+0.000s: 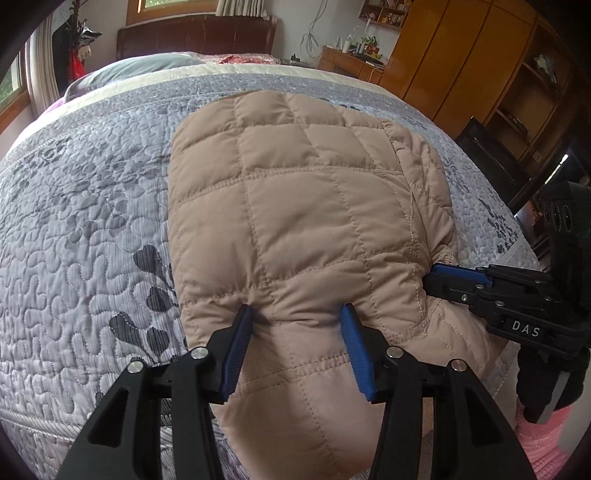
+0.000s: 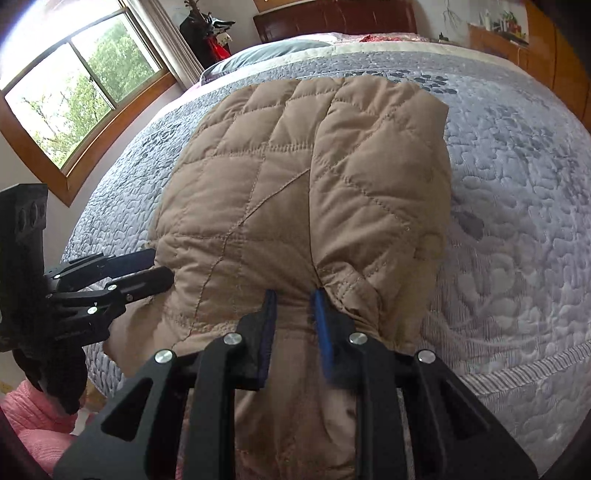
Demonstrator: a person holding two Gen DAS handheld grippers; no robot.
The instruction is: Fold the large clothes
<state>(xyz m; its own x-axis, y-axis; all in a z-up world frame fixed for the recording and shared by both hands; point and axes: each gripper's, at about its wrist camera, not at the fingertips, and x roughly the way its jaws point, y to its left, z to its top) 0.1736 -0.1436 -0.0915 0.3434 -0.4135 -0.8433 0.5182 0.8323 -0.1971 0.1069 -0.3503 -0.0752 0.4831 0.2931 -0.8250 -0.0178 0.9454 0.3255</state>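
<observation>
A tan quilted puffer jacket (image 1: 303,206) lies folded on the bed, its near part hanging over the bed's front edge; it also shows in the right wrist view (image 2: 295,177). My left gripper (image 1: 297,314) is open, its blue pads pressed against the jacket's near fold, fabric bulging between them. My right gripper (image 2: 293,295) has its jaws narrowly apart with a ridge of jacket fabric pinched between the pads. The right gripper shows at the jacket's right edge in the left wrist view (image 1: 443,277). The left gripper shows at the jacket's left edge in the right wrist view (image 2: 159,264).
The bed carries a grey-lilac quilted bedspread (image 1: 92,221) with pillows (image 1: 147,64) and a dark headboard (image 1: 195,35) at the far end. Wooden wardrobes (image 1: 461,62) stand to the right, a window (image 2: 74,85) to the left. Pink fabric (image 2: 33,417) lies below the bed edge.
</observation>
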